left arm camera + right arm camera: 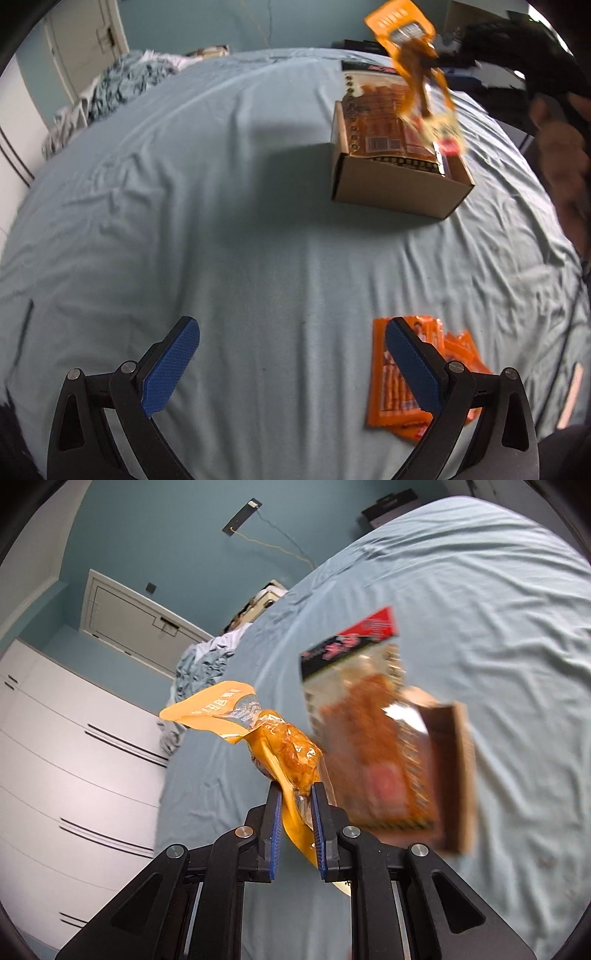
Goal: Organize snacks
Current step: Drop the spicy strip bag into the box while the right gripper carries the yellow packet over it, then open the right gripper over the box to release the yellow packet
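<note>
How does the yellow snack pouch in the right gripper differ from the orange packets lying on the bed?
The yellow pouch hangs crumpled in the air, clamped by the right gripper; the orange packets lie flat, overlapping, on the bedsheet, ungripped, beside the open left gripper. Both remain outside the cardboard box.

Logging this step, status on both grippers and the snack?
Right gripper shut on yellow snack pouch, held above cardboard box. Left gripper open, empty, near orange packets on bed. Nothing in the way.
</note>
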Motion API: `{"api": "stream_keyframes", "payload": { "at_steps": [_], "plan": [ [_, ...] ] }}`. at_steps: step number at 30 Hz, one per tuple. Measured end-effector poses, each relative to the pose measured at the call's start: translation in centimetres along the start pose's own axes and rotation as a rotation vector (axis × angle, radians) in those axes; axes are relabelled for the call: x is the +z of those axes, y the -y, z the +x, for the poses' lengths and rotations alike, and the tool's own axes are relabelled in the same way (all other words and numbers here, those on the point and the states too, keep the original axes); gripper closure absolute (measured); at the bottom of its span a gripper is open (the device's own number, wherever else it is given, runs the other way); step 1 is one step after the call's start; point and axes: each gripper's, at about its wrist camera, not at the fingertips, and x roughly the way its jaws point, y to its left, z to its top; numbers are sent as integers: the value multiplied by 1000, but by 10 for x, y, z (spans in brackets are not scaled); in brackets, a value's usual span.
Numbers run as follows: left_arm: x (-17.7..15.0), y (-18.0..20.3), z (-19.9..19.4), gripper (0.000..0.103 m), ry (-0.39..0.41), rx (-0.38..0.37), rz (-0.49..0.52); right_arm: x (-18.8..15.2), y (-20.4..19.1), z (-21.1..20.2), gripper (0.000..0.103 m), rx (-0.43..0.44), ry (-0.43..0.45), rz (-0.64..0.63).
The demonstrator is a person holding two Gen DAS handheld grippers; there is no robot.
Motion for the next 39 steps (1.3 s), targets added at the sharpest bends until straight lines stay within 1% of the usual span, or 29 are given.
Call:
{"api": "stream_keyframes", "payload": {
  "at_steps": [1,2,3,4,5,6,7,8,9,11,12,14,15,17,19,20,22,24,26,27,28,29,30,33,35,37,39],
  "plan": [
    [1,-2,2,0,-13,-23,-15,2,-1,7,85,-8,3,1],
    [2,-4,6,0,-27,-46,-30,6,0,16,85,-56,18,-5],
    [2,-5,9,0,-41,-61,-43,8,3,21,82,-134,42,-12],
    [3,-6,11,0,-49,-68,-50,8,7,24,78,-188,58,-5],
    [2,-6,13,0,-55,-72,-56,6,15,23,60,-255,81,15],
    [2,-5,13,0,-56,-72,-57,2,20,18,42,-263,105,32],
    [1,-4,13,0,-56,-72,-53,-1,23,13,35,-253,122,39],
    [0,-3,13,0,-54,-71,-45,-6,25,5,21,-237,136,33],
    [0,-1,12,0,-51,-67,-35,-14,26,-7,16,-227,151,18],
    [-2,2,9,0,-40,-54,-20,-29,27,-29,15,-234,180,1],
    [-2,4,7,0,-34,-48,-13,-43,28,-44,15,-231,180,-14],
    [-5,8,4,0,-22,-36,7,-66,28,-64,15,-238,160,-47],
    [-6,10,2,0,-16,-26,16,-84,29,-80,15,-247,147,-84],
    [-9,14,0,0,-3,-7,28,-107,28,-97,15,-269,132,-159],
    [-11,14,-3,0,8,0,28,-128,24,-116,15,-372,96,-240],
    [-12,14,-5,0,18,-1,24,-143,25,-125,15,-437,78,-278],
    [-16,14,-10,0,37,0,16,-157,24,-134,15,-506,52,-302],
    [-20,13,-15,0,47,-11,5,-177,26,-146,15,-584,36,-286],
    [-26,14,-18,0,44,-19,2,-192,27,-150,15,-653,20,-261],
    [-28,16,-21,0,44,-18,6,-205,26,-151,15,-691,6,-270],
    [-30,17,-22,0,46,-17,11,-207,16,-144,15,-705,-2,-285],
    [-32,20,-24,0,49,-16,20,-216,14,-142,15,-722,-12,-313],
    [-34,21,-25,0,51,-14,27,-225,12,-137,15,-759,-14,-341],
    [-39,28,-26,0,55,5,54,-243,19,-125,15,-902,4,-381],
    [-43,32,-25,0,59,28,76,-247,13,-117,15,-973,26,-412],
    [-46,35,-25,0,64,58,99,-249,3,-119,15,-995,101,-437],
    [-48,39,-25,0,79,92,133,-259,-3,-122,15,-988,192,-462]
  ]
}}
